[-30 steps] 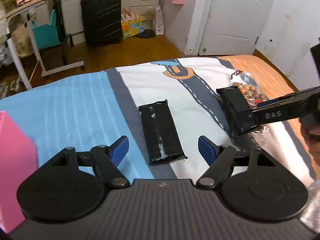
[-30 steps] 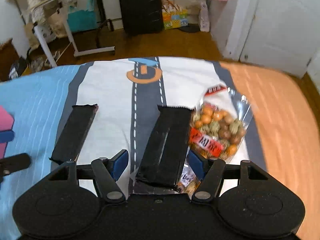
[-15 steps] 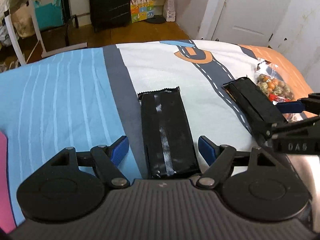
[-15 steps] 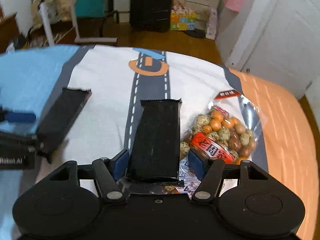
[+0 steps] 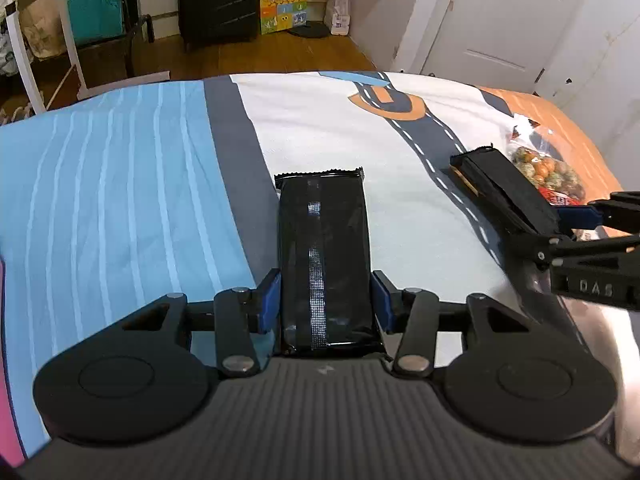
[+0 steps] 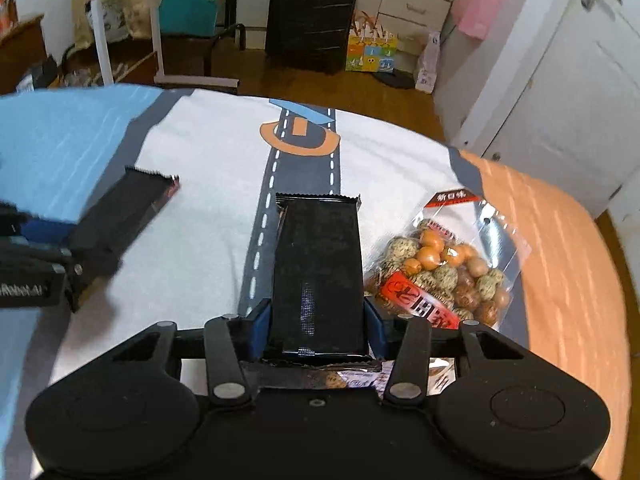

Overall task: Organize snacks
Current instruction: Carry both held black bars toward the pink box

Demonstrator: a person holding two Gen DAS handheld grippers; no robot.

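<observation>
Two long black snack packets lie on the bed. My left gripper (image 5: pixel 325 300) is shut on the left black packet (image 5: pixel 324 248), its blue pads pressed against both sides. My right gripper (image 6: pixel 316 324) is shut on the right black packet (image 6: pixel 318 268), which also shows in the left wrist view (image 5: pixel 504 188). The left packet shows in the right wrist view (image 6: pixel 124 208). A clear bag of coated nuts (image 6: pixel 444 272) lies just right of the right packet, partly under the right gripper.
The bed cover (image 5: pixel 120 184) has blue, grey, white and orange stripes. A pink box edge (image 5: pixel 6 400) sits at the far left. Beyond the bed are a black suitcase (image 6: pixel 310 16), a white-framed desk (image 5: pixel 68 40) and a white door (image 5: pixel 492 20).
Both grippers moved forward over their packets and closed on them; they were open before. The right packet tilted up a little.
</observation>
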